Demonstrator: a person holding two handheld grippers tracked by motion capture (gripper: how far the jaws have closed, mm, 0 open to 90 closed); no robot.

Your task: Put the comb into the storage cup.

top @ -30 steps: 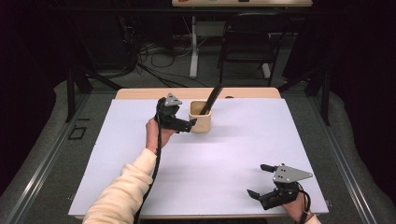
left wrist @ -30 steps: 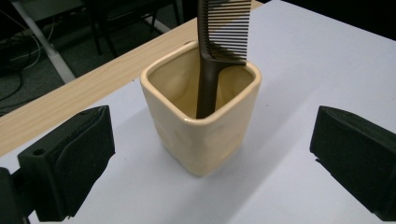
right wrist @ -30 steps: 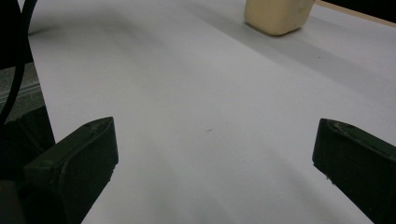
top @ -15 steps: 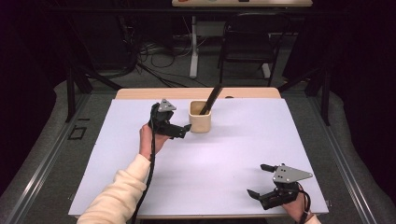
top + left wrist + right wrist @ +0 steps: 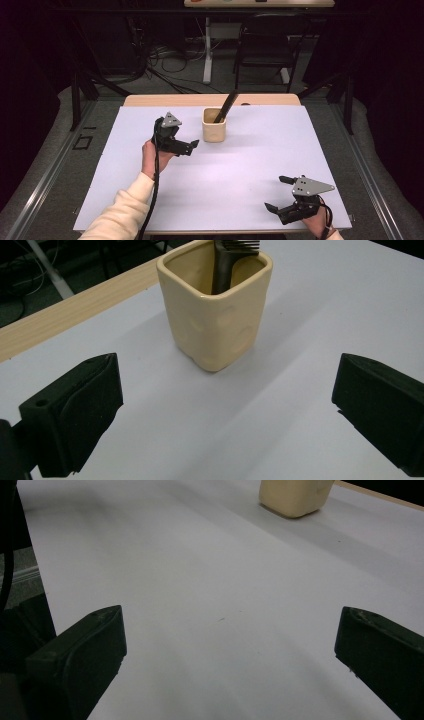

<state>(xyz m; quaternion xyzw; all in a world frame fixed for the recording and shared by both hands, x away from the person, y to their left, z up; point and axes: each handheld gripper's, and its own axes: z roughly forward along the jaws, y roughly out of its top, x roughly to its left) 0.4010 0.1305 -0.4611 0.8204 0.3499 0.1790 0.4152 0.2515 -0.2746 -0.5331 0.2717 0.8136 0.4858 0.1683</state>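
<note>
I have the left gripper point(image 5: 192, 145) raised just off the worktop point(image 5: 250, 165), near the left side of the cup point(image 5: 214, 125), nose pointing at it. Its jaws stand wide apart with nothing between them; in the left gripper view the cup point(image 5: 216, 310) sits centred between the two pads, well ahead of them and not touching. I judge this line-up is deliberate: the gap is wider than the cup body, so a straight push forward would bracket it.

The cup stands upright toward the far middle of the worktop, just short of the bare wooden strip point(image 5: 150, 100) at the far edge. It is a squarish, round-cornered vessel, glazed cream ceramic by the look of its gloss, with shallow dimples on the walls. A dark fork point(image 5: 231, 260) stands in it with its tines up and leans against the far rim; in the high view its black shaft point(image 5: 226, 106) slants up and to the right. That lean could tip the load if the cup is jolted.

The right gripper point(image 5: 282, 196) rests at the near right corner, well apart from the cup, jaws spread and empty. I read it as parked. The worktop cover is matt, pale lilac-white and smooth. The pads are matt black blocks, likely rubbery for grip on glaze.
</note>
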